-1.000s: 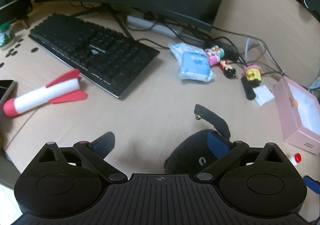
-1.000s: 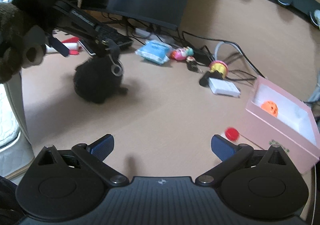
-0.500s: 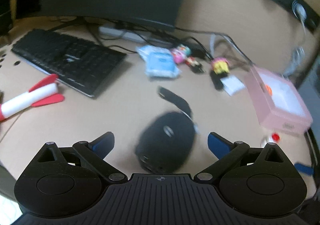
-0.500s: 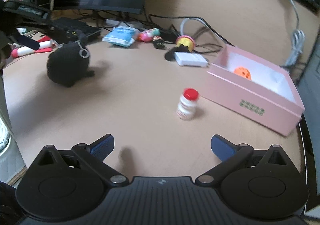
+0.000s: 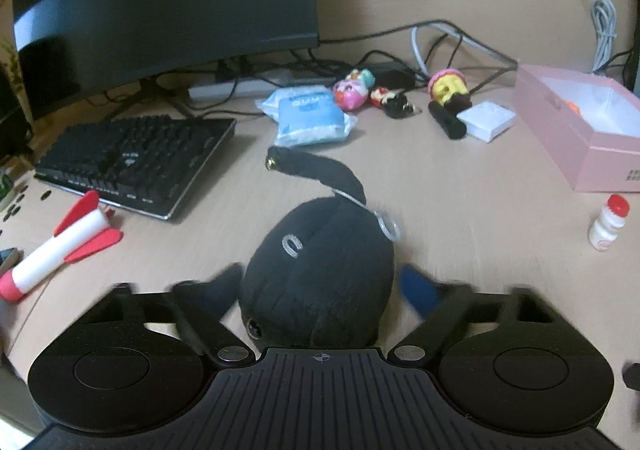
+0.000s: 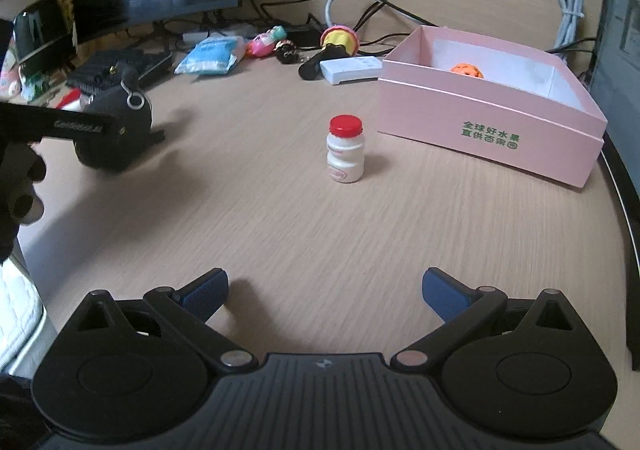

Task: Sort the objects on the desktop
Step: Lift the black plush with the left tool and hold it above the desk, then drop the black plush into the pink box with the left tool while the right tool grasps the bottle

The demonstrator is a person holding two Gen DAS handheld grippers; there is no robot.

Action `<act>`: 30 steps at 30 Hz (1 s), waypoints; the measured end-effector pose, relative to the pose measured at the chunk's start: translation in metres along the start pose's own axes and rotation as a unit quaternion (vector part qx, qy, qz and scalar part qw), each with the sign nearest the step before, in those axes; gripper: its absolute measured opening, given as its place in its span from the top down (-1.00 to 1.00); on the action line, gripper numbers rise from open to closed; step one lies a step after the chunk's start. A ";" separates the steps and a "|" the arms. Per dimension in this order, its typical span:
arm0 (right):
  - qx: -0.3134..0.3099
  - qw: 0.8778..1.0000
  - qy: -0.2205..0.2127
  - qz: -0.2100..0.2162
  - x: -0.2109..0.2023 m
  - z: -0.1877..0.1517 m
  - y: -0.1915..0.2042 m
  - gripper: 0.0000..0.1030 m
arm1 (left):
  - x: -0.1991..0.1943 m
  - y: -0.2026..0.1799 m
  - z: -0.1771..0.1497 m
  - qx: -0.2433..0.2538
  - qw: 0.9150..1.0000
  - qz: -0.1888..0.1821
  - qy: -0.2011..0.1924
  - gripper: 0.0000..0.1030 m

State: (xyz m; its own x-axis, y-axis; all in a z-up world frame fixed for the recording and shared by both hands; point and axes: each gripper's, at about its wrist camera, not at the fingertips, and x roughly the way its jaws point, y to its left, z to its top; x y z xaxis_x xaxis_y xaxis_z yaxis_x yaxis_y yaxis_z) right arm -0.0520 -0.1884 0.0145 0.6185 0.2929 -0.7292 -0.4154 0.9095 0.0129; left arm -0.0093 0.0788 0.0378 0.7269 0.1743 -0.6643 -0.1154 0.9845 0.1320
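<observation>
The left gripper (image 5: 320,286), fingertips motion-blurred, brackets the round black plush toy (image 5: 318,274) on the wooden desk (image 5: 460,202); contact is unclear. The toy's long axis runs away from the camera, its strap (image 5: 316,168) trailing toward the black keyboard (image 5: 132,160). The right gripper (image 6: 325,292) hovers wide apart, empty, facing an upright white bottle with red cap (image 6: 345,149) beside the open pink box (image 6: 492,130).

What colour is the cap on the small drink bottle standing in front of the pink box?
Red, on a white bottle. It shows best in the right wrist view, standing near the pink box.
</observation>
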 end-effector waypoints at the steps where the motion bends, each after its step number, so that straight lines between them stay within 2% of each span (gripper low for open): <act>1: 0.003 1.000 0.001 0.001 0.000 0.001 -0.001 -1.00 | 0.000 0.000 0.001 -0.002 1.000 0.003 0.000 -0.55; 3: 0.000 1.000 0.004 0.001 0.001 0.002 -0.001 -1.00 | 0.000 -0.002 0.002 -0.006 1.000 -0.002 0.001 -0.52; 8: -0.010 1.000 0.018 0.011 0.005 0.011 -0.005 -1.00 | -0.009 -0.018 0.000 -0.006 0.998 -0.054 0.013 -0.52; 11: 0.007 1.000 -0.019 -0.023 0.007 0.024 -0.012 -0.96 | -0.015 -0.028 -0.002 -0.005 0.997 -0.074 0.020 -0.54; 13: 0.011 0.999 -0.036 -0.034 0.010 0.037 -0.015 -0.71 | -0.018 -0.030 -0.003 -0.010 0.996 -0.082 0.027 -0.56; 15: 0.014 0.998 -0.041 -0.035 0.017 0.049 -0.016 -0.36 | -0.021 -0.029 -0.004 -0.012 0.996 -0.084 0.030 -0.59; 17: 0.007 0.999 -0.037 -0.034 0.028 0.058 -0.014 -0.14 | -0.024 -0.028 -0.006 -0.008 0.996 -0.086 0.035 -0.63; 19: -0.008 0.999 -0.033 -0.032 0.039 0.064 -0.009 -0.03 | -0.026 -0.025 -0.007 -0.006 0.996 -0.084 0.036 -0.69; 23: -0.033 0.998 -0.028 -0.047 0.053 0.070 0.001 0.52 | -0.030 -0.021 -0.008 0.004 0.996 -0.080 0.031 -0.77; 30: -0.034 0.998 -0.034 -0.049 0.029 0.065 0.002 0.51 | -0.029 -0.030 -0.007 0.040 0.996 -0.073 0.018 -0.77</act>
State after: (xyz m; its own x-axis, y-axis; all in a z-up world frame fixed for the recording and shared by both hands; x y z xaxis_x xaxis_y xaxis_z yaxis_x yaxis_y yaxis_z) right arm 0.0084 -0.1593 0.0383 0.7016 0.2244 -0.6763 -0.3930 0.9136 -0.1046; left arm -0.0318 0.0445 0.0475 0.7077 0.0320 -0.7058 0.0452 0.9949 0.0903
